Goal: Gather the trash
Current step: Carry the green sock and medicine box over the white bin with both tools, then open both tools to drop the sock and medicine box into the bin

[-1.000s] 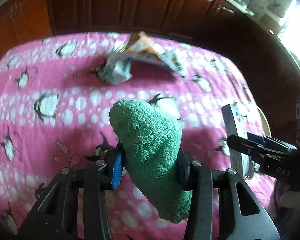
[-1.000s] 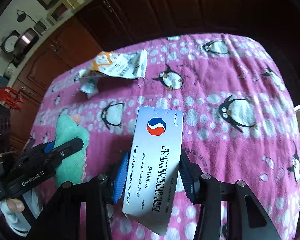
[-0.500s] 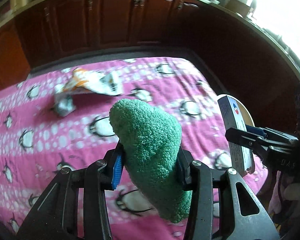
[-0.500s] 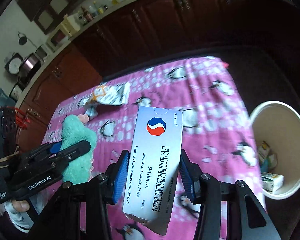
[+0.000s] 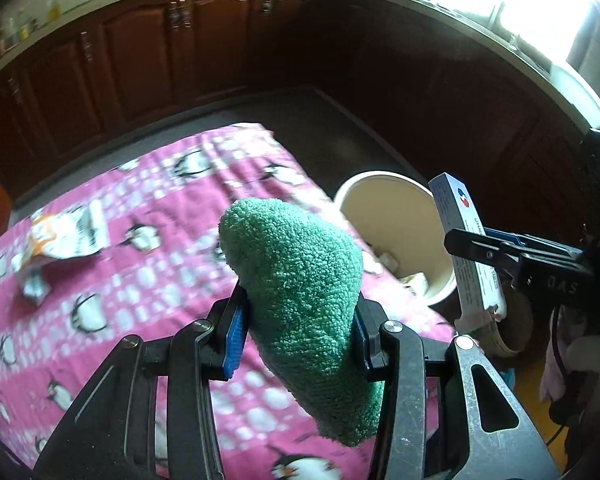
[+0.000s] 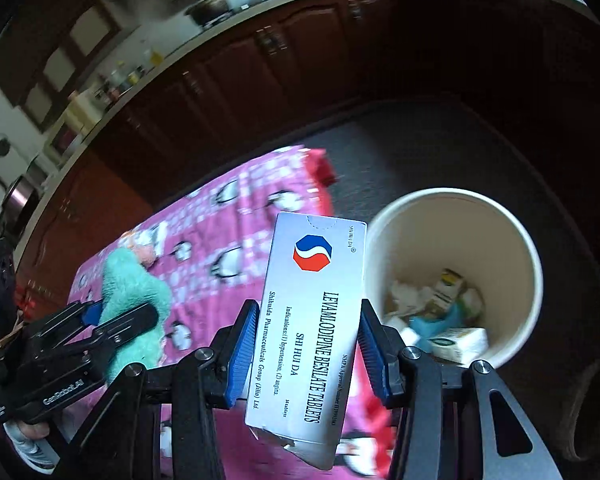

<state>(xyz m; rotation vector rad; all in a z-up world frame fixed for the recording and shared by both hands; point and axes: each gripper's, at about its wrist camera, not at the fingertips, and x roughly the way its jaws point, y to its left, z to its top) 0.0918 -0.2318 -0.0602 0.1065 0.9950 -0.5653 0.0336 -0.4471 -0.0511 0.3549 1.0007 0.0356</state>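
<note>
Left gripper (image 5: 298,336), black with blue pads, is clamped on a fuzzy green terry-cloth sock (image 5: 300,292); right gripper (image 6: 306,350), of the same build, is clamped on a flat silver cardboard tablet box (image 6: 310,320) with a red-and-blue emblem. Both loads hang above the near edge of the pink penguin-print cloth (image 5: 148,280) covering the table, with the round cream waste bin (image 6: 530,248) standing on the dark floor just beside that edge.

Step in hand, as judged: carriage of two picked items to the bin, not yet over its mouth. The next move calls for bringing each gripper above the opening before parting the jaws; the box is nearer.

Count: two grippers, two held items, one bin already holding several scraps, and one crumpled orange-and-white foil wrapper (image 5: 66,232) left on the cloth, beside a smaller blurred scrap.
</note>
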